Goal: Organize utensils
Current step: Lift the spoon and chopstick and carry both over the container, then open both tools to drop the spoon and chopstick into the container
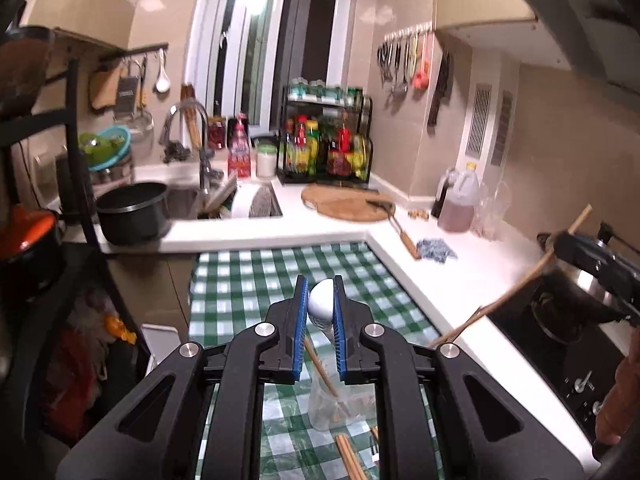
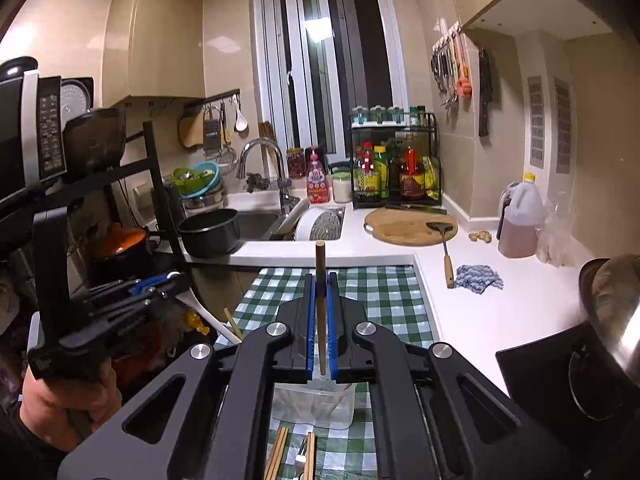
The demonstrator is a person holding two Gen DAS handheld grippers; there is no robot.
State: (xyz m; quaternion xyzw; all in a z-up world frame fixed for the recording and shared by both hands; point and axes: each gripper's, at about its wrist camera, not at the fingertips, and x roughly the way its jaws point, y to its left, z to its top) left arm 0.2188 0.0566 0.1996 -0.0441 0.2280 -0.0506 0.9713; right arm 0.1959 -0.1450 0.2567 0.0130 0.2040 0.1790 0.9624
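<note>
Left wrist view. Item 1: left gripper (image 1: 321, 304), jaws drawn narrow and clamped on a white spoon (image 1: 321, 301), whose rounded end stands between the blue pads (image 1: 301, 320). It is held above the green-checked cloth (image 1: 256, 280). Item 2: clear plastic container (image 1: 326, 408), below the gripper on the cloth, a wooden handle leaning in it. Item 3: loose chopsticks (image 1: 349, 456) lying on the cloth near the container. Item 4: right gripper (image 1: 600, 264) at the right edge over the stove, a wooden stick (image 1: 516, 284) slanting through it.

Right wrist view. Item 1: right gripper (image 2: 321, 292), jaws narrow, gripping the wooden stick (image 2: 321, 280) upright between its blue pads (image 2: 308, 320), directly above the container (image 2: 316, 404). Item 2: chopsticks (image 2: 278, 456) in 2 groups on the cloth (image 2: 380, 292), beside the container. Item 3: left gripper (image 2: 160, 284) at the left, with the white spoon (image 2: 204, 312) sloping down from it toward the cloth's edge.
</note>
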